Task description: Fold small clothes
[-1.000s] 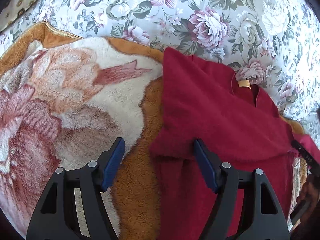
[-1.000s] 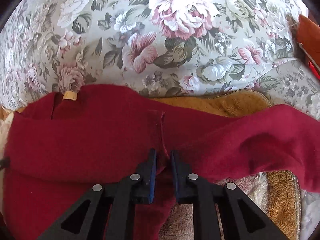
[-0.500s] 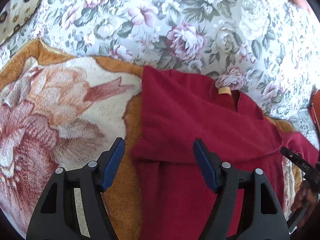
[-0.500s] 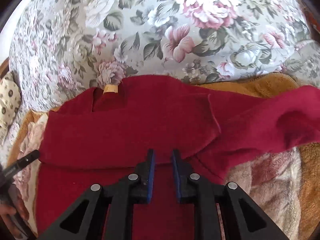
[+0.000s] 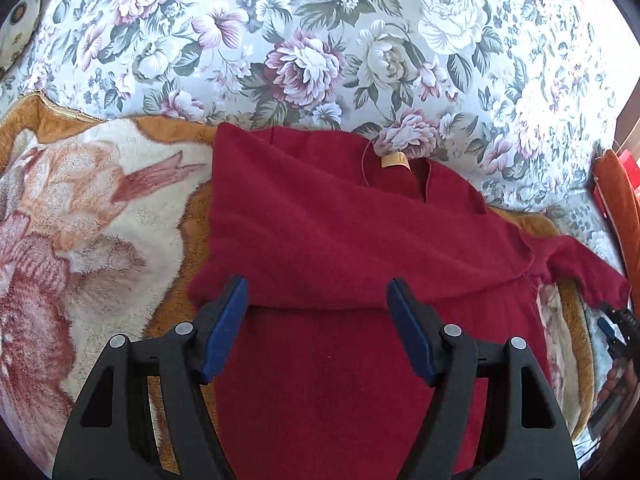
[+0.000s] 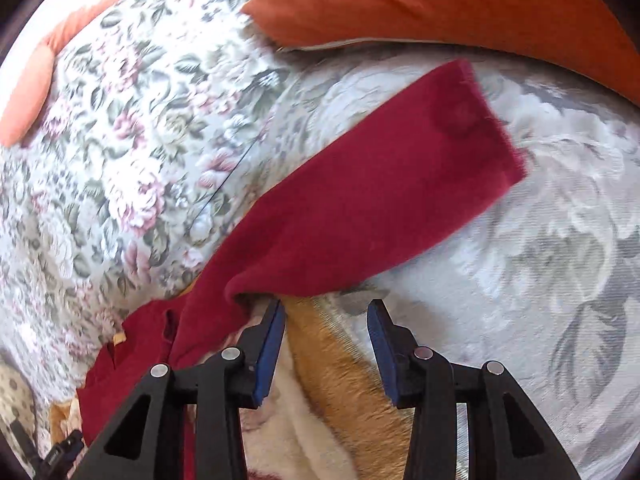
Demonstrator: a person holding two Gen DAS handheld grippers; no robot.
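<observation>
The left gripper (image 5: pixel 316 320) hangs with its blue-padded jaws spread wide, gripping nothing, poised over the folded edge of a dark red sweater (image 5: pixel 340 240). One sleeve of the sweater has been laid across its chest, so a straight fold line runs right between the two pads. The sweater lies on a plush blanket (image 5: pixel 80 220) patterned in cream, rust and tan, and its collar end, with a small tan neck label (image 5: pixel 394 159), reaches over the blanket's far edge onto the floral bedspread (image 5: pixel 320 40) behind. The right gripper (image 6: pixel 326 320) is likewise spread apart and empty; its left pad sits just beside the underside of the sweater's other sleeve (image 6: pixel 360 192), though whether it touches the cloth cannot be told. That sleeve stretches out past the blanket's tan border (image 6: pixel 344 372) and lies diagonally across the pale floral bedspread (image 6: pixel 520 240), its cuff pointing toward an orange cushion (image 6: pixel 440 4) at the far side. In the left view the same sleeve trails off toward the blanket's right edge, where the tip of the other tool shows dimly.
</observation>
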